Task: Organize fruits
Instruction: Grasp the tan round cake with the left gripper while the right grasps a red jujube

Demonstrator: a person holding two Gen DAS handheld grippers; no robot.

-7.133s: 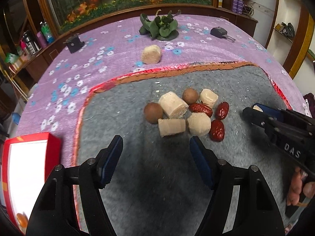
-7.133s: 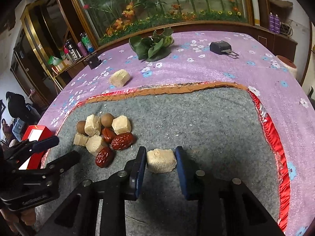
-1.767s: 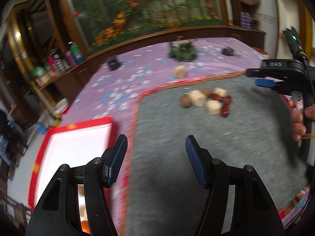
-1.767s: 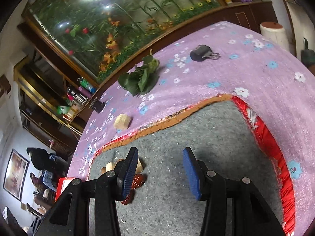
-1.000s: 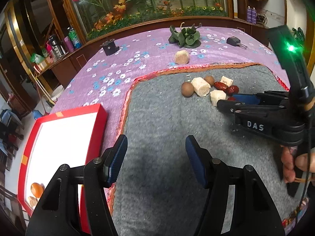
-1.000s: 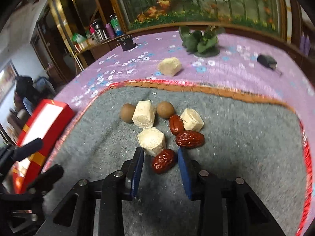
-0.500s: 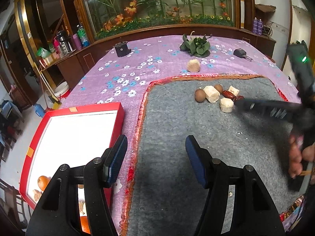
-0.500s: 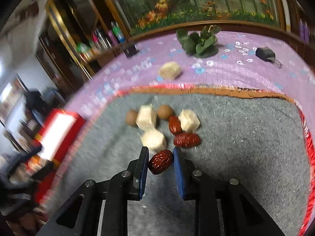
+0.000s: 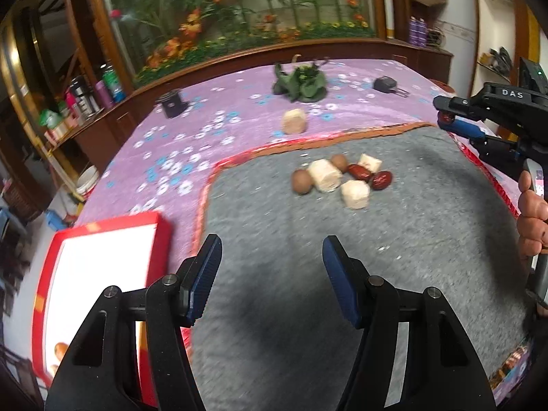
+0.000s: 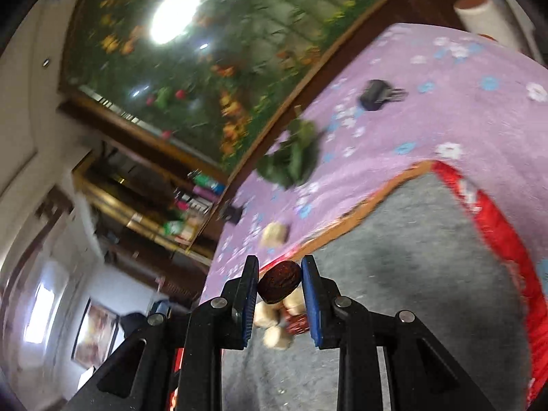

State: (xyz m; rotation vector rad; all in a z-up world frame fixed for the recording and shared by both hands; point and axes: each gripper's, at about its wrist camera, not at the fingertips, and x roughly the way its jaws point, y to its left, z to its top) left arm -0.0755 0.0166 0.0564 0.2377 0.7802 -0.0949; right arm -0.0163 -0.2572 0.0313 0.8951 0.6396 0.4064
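Observation:
My right gripper (image 10: 279,279) is shut on a dark red date (image 10: 279,282), lifted above the grey mat (image 10: 411,274) and rolled to one side. From the left wrist view it hangs at the right edge as the right gripper (image 9: 448,116), a hand (image 9: 532,219) below it. On the grey mat (image 9: 308,274) lies a cluster: two red dates (image 9: 371,174), two brown round fruits (image 9: 301,181) and pale cut chunks (image 9: 356,193). My left gripper (image 9: 269,267) stands open over the mat's near part, nothing between its fingers.
A red-rimmed white box (image 9: 99,270) with an orange fruit sits at the left off the mat. On the purple flowered cloth (image 9: 205,126) lie one more pale chunk (image 9: 294,121), green leaves (image 9: 301,82), a black holder (image 9: 171,102) and a black key fob (image 9: 385,85).
The right gripper has lifted the date off the mat, rolled sideways and swung up to the right. The left gripper rose a little and stayed open.

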